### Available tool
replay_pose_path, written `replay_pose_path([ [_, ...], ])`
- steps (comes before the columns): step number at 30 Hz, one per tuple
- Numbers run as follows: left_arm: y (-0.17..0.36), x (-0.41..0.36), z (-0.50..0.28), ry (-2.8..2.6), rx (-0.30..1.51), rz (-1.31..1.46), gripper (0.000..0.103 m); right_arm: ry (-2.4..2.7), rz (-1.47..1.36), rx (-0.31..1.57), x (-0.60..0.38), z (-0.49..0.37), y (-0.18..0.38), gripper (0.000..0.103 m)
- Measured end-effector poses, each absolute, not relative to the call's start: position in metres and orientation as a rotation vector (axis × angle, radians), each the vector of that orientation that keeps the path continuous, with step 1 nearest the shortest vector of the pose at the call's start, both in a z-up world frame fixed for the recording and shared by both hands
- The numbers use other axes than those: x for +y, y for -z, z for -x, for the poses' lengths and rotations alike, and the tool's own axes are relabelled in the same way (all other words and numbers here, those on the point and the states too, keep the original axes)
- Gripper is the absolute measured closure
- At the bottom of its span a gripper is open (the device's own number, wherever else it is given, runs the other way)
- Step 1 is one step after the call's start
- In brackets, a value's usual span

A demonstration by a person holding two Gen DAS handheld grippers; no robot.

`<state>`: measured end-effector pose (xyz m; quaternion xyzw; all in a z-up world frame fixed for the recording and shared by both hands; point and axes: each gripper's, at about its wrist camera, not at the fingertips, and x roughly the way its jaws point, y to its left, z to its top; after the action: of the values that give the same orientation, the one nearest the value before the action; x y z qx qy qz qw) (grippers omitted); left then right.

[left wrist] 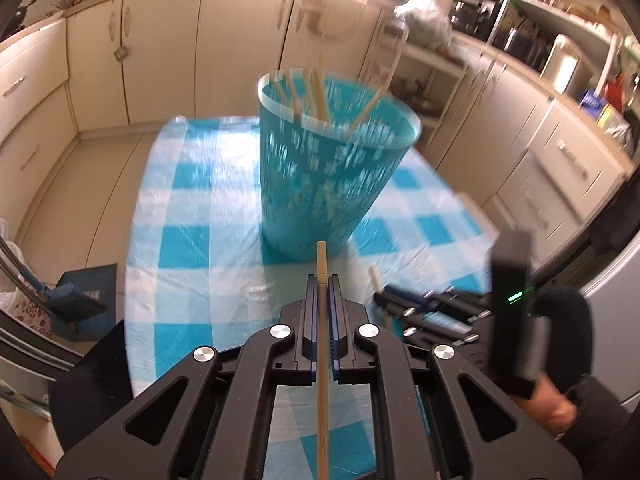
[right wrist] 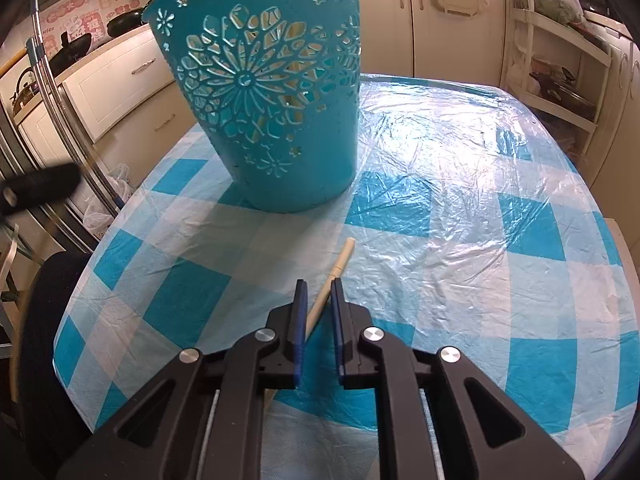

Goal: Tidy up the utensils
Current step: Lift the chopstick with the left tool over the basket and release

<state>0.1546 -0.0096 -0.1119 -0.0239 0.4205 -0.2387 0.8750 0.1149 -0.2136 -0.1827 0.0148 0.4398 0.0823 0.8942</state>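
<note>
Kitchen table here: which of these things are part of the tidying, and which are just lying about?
Part of the job:
basket holding chopsticks
chopstick clamped in left gripper
table chopstick lying between the fingers of right gripper

Just about:
checked tablecloth
cabinets
dustpan

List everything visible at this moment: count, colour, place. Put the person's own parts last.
Basket: one, teal, cut-out flower pattern, upright on the table.
Chopsticks in basket: several, pale wood, leaning inside; blurred, exact count unclear.
Held chopstick: one, pale wood, clamped in the left claw.
Second chopstick: one, pale wood, running between the right claw's fingers.
Tablecloth: one, blue-and-white check under clear plastic.
Cabinets: cream, behind the table.
Left claw: black with blue pads, shut.
Right claw: black with blue pads, slightly open around the second chopstick.
</note>
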Motion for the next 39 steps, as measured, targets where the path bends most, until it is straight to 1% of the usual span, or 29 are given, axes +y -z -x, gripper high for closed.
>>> replay_pose_path([
  [7, 0.048, 0.003, -0.150, 0.529, 0.730, 0.123, 0.098, -0.169, -0.030, 0.911, -0.212, -0.114, 0.183, 0.090],
  [14, -0.011, -0.001, -0.170, 0.502, 0.516, 0.215, 0.098, -0.180, -0.016, 0.910, -0.208, -0.113, 0.183, 0.084],
  [23, -0.046, -0.031, -0.219, 0.381, 0.295, 0.267, 0.098, -0.193, -0.023, 0.909, -0.207, -0.113, 0.182, 0.080],
  [28, -0.044, -0.052, -0.246, 0.295, 0.217, 0.239, 0.098, -0.201, -0.033, 0.909, -0.207, -0.114, 0.182, 0.078],
  [34, -0.005, -0.060, -0.280, 0.236, 0.268, 0.246, 0.098, -0.210, -0.055, 0.909, -0.212, -0.114, 0.182, 0.078],
  [39, 0.025, -0.060, -0.286, 0.208, 0.311, 0.226, 0.098, -0.215, -0.062, 0.910, -0.213, -0.114, 0.182, 0.078],
])
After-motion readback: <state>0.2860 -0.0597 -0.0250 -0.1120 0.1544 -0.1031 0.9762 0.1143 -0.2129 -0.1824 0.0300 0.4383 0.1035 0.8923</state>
